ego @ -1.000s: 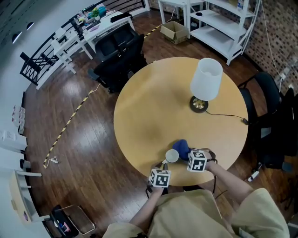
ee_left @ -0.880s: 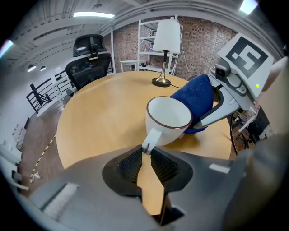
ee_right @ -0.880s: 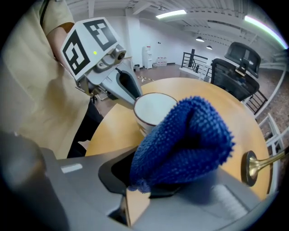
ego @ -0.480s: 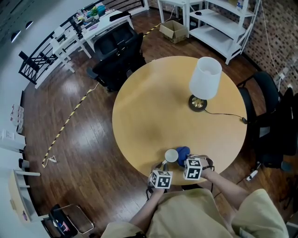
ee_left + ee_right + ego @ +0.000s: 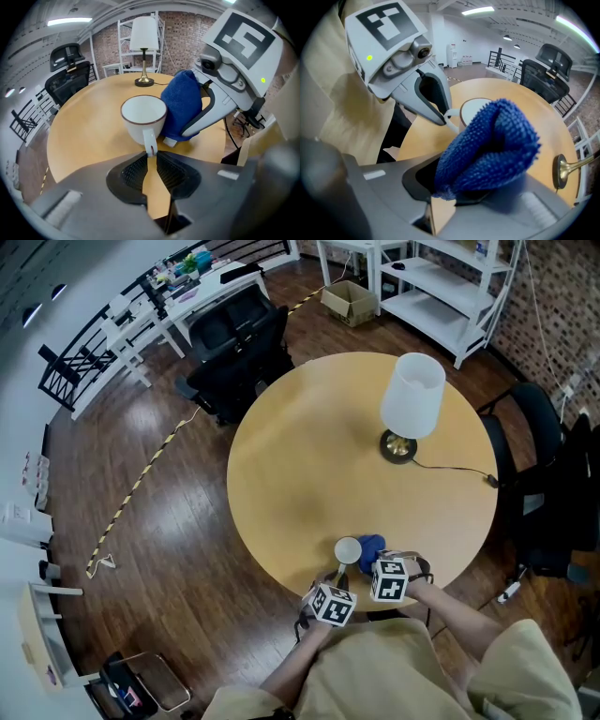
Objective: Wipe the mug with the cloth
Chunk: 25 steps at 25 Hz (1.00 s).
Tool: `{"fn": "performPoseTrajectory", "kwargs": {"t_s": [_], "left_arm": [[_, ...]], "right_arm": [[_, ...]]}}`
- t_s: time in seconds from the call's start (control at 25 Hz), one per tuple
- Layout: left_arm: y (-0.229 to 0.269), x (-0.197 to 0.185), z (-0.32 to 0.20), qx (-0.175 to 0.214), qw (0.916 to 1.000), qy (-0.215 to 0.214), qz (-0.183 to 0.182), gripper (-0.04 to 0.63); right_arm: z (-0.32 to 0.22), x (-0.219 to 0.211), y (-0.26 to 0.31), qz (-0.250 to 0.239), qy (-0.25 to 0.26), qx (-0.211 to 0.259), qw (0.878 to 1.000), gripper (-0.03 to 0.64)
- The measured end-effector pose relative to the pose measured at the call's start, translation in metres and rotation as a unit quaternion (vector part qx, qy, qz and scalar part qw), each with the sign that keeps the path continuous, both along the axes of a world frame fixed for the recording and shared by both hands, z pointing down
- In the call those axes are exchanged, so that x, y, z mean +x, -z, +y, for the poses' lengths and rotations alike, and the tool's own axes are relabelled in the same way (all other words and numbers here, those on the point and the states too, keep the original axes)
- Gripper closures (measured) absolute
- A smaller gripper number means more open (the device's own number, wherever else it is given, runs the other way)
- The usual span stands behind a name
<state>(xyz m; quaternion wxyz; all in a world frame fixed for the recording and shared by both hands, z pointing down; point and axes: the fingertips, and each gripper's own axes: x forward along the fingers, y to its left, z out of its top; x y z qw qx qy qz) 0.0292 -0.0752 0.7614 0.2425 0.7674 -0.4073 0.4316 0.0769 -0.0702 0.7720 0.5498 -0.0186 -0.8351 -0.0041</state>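
L gripper (image 5: 151,157): jaws narrow, pinching handle of white ceramic mug (image 5: 143,115) | mug upright, nr our edge of round wooden table (image 5: 309,456) | R gripper (image 5: 457,187): clamped on folded blue microfibre cloth (image 5: 492,145) | we see cloth against mug's side.

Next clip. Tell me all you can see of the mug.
The mug is white, glossy like ceramic, with a thin dark rim and one handle. It stands upright and looks empty, near the person's edge of the round wooden table. The left tool is shut on its handle; the blue cloth lies against its side.
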Motion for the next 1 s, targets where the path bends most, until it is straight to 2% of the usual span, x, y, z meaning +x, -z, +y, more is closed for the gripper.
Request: {"fn": "performPoseTrajectory", "kwargs": {"t_s": [0.32, 0.44, 0.56, 0.72, 0.88, 1.0], "left_arm": [[0.0, 0.028, 0.001, 0.001, 0.9966, -0.082, 0.012, 0.556], [-0.001, 0.029, -0.002, -0.001, 0.9937, -0.111, 0.015, 0.566], [0.001, 0.026, -0.004, -0.002, 0.9916, -0.128, 0.016, 0.565], [0.0, 0.025, -0.004, 0.005, 0.991, -0.134, 0.009, 0.563], [0.0, 0.025, -0.005, 0.008, 0.9932, -0.114, 0.02, 0.558], [0.004, 0.011, 0.001, -0.007, 0.9956, -0.087, 0.036, 0.553]], "right_arm": [[0.005, -0.019, 0.004, -0.019, 0.051, -0.008, 0.998, 0.565], [0.005, -0.02, 0.004, -0.011, 0.117, -0.008, 0.993, 0.565], [0.011, -0.018, 0.007, -0.004, 0.191, -0.001, 0.982, 0.565], [0.014, -0.019, 0.006, 0.004, 0.238, 0.013, 0.971, 0.566], [0.012, -0.016, 0.008, -0.009, 0.217, -0.001, 0.976, 0.565], [0.002, -0.015, 0.03, -0.068, 0.119, -0.047, 0.989, 0.558]]}}
